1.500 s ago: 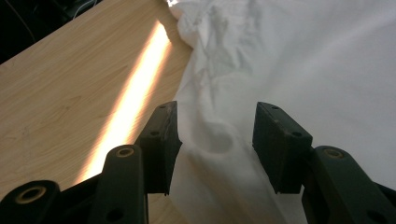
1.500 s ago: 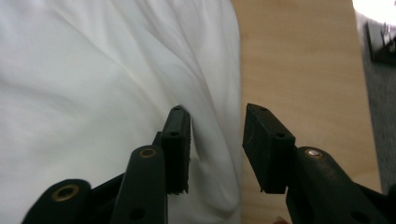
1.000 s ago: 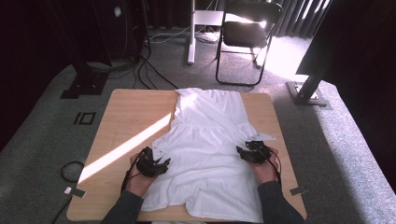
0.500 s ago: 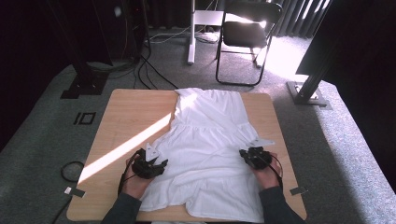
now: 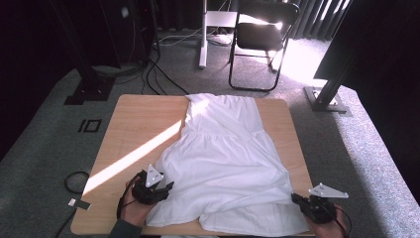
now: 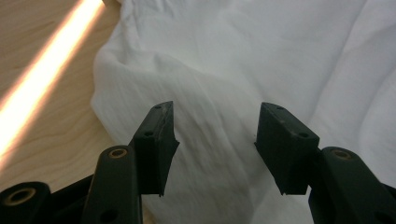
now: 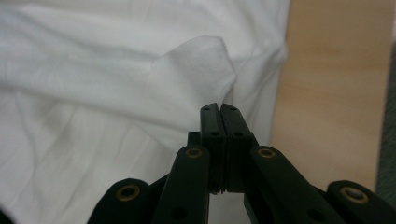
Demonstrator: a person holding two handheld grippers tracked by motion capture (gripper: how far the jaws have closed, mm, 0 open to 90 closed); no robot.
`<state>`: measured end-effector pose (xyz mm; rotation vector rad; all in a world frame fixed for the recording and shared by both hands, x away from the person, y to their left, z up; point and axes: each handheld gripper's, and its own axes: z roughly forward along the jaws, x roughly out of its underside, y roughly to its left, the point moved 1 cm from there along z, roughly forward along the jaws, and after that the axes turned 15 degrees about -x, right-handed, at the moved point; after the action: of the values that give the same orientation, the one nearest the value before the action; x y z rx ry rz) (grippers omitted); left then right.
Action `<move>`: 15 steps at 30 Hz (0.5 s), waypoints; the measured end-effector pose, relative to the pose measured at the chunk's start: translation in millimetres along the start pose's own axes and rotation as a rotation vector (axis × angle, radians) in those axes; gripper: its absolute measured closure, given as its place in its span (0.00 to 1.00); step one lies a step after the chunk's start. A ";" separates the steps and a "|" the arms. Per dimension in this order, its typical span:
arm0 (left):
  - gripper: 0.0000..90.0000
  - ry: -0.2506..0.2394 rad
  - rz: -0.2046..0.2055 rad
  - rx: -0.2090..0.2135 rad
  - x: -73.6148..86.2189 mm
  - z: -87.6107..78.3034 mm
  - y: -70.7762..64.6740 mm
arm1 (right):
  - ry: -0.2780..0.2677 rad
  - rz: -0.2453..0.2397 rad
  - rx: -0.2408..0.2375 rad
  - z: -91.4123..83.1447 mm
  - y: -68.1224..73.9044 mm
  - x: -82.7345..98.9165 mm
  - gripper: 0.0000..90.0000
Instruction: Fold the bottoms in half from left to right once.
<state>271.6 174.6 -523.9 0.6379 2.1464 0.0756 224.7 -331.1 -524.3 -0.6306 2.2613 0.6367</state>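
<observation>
High view: crinkled white dress [image 5: 223, 153] on wooden table [image 5: 133, 129].

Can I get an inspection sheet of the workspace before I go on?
Surface: wooden table, sunlit stripe across its left half.
Job's things: white dress spread flat, hem toward the person.
Clutter: nothing seen on the table.
Grippers: left gripper jaws open over the dress's left edge; right gripper jaws shut, a raised fold of fabric at their tips.
Cables: black cables on the carpet beyond the table.
Surroundings: black folding chair, dark stands.
</observation>
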 end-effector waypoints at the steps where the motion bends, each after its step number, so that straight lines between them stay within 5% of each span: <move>1: 0.53 0.012 0.003 0.008 3.6 1.4 -2.9 | 0.028 0.020 -0.017 1.7 -1.1 10.8 0.98; 3: 0.53 0.027 0.001 0.012 7.7 4.2 -7.5 | 0.053 0.043 -0.025 6.6 -2.1 21.4 0.83; 7: 0.52 0.037 0.014 0.036 14.0 -0.7 -16.2 | -0.024 0.022 -0.043 6.5 2.7 10.8 0.63; 9: 0.51 0.037 0.018 0.046 18.5 -5.3 -18.7 | -0.024 -0.013 -0.062 9.5 8.2 4.7 0.57; 12: 0.51 0.056 0.014 0.053 27.9 -10.9 -19.3 | 0.010 -0.036 -0.026 22.4 10.9 0.9 0.54; 15: 0.49 0.080 -0.003 0.082 40.5 -16.6 -19.7 | 0.013 -0.016 -0.022 32.3 6.0 3.0 0.54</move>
<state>230.8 179.4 -548.9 0.6890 2.2366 0.0111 234.9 -308.0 -545.5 -0.6650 2.2621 0.6518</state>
